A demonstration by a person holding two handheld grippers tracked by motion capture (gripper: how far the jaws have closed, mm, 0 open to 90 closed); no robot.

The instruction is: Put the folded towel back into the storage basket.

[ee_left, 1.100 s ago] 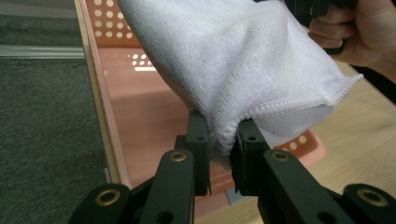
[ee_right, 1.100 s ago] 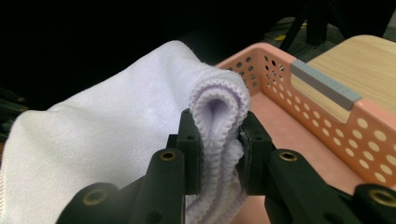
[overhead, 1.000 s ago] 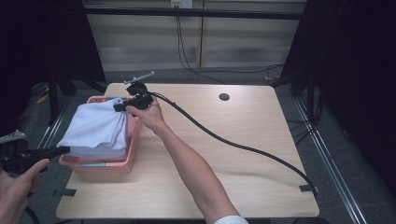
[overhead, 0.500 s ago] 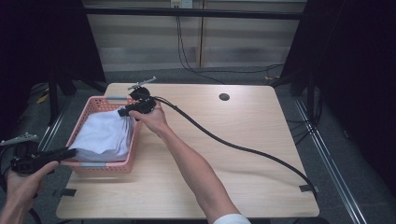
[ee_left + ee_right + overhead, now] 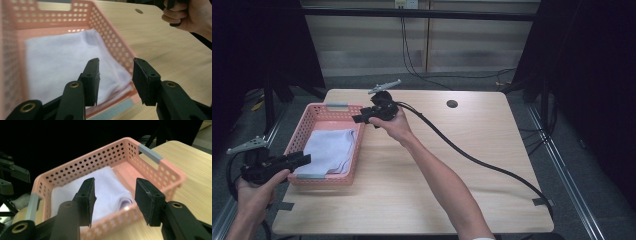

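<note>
While soft white cloth [image 5: 330, 150] fills the perforated pink basket [image 5: 323, 111], both grippers' fingers gape empty.

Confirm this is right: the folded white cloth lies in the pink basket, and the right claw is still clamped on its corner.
Not quite. The folded white cloth does lie in the pink basket, but the right claw is not clamped on it: its jaws have just been opening, stand apart with nothing between them and are clear of the cloth. The right gripper view shows the gap; the high view shows it beside the basket.
</note>
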